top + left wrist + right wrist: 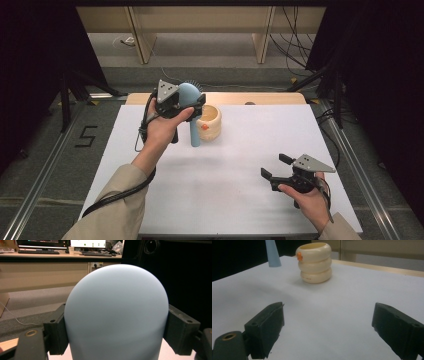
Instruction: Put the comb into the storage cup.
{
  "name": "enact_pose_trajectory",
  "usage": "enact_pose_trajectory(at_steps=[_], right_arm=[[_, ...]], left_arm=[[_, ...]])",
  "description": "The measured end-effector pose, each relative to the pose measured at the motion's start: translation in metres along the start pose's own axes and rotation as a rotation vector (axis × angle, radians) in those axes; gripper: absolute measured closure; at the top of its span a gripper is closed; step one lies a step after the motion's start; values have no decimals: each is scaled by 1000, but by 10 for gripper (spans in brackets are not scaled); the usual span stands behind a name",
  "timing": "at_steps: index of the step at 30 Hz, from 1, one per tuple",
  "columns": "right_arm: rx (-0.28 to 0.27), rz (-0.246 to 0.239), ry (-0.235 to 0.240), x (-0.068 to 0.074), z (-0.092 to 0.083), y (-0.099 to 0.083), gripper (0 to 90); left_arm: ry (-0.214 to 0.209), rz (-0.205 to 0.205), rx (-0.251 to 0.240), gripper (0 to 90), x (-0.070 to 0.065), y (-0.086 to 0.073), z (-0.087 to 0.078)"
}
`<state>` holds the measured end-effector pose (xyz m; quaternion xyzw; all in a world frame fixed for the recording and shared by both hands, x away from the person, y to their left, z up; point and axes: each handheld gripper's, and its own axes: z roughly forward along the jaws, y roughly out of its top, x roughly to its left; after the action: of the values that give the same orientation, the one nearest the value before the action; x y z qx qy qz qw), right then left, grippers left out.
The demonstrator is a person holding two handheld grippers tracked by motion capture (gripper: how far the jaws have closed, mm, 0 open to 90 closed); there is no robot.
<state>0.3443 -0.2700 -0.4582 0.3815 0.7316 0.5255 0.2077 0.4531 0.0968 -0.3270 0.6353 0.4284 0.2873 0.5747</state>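
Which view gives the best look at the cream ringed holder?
The right gripper view: the cream ringed holder stands whole and unblocked, three stacked rings with an orange mark near the rim. In the high view it is smaller and partly hidden behind the blue brush held by the left hand-held gripper.

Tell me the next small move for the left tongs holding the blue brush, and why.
Probably carry the brush a little to the person's right, over the cream holder's open mouth, then lower it. The left tongs grip its rounded head from both sides, handle pointing down beside the holder, just above the table. The right tongs sit open and apart.
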Motion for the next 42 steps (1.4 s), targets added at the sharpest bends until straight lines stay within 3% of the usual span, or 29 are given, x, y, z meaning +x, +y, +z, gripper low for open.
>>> enact_pose_trajectory(at_steps=[42], right_arm=[[3, -1, -6, -3, -1, -5, 127]], left_arm=[[28, -1, -17, 197, 5, 13, 18]])
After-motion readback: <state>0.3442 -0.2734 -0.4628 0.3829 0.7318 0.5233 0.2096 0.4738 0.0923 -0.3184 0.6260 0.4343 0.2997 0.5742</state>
